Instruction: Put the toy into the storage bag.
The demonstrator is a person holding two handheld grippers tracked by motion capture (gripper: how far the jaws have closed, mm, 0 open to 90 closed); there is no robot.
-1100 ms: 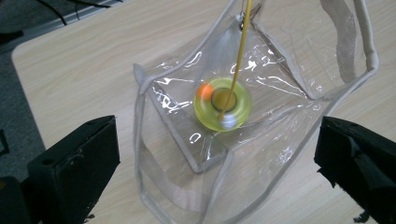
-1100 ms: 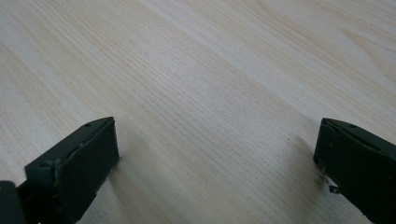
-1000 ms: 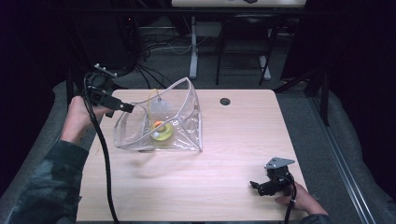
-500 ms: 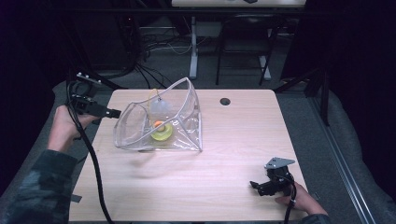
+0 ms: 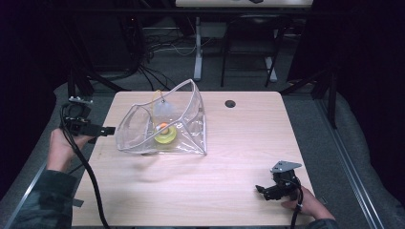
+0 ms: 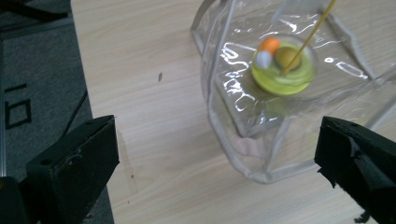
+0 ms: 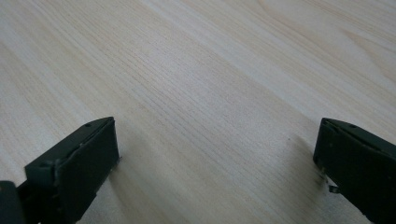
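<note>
your left gripper (image 5: 109, 130) jaws spread wide, holding nothing | clear plastic pouch (image 5: 165, 126) sits on the table (image 5: 239, 143) just right of it, open mouth facing you, yellow dish (image 6: 281, 70) inside | right gripper (image 5: 261, 190) also gaping, well apart near front edge, so left's way closer

Lab (floor cables (image 5: 148, 71), bare table (image 5: 239, 143))

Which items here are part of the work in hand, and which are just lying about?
In the job:
clear pouch
yellow disc inside it, with orange and white balls
left claw, open beside the pouch's mouth

Lying about:
right claw, open, resting apart
table's cable hole
</note>
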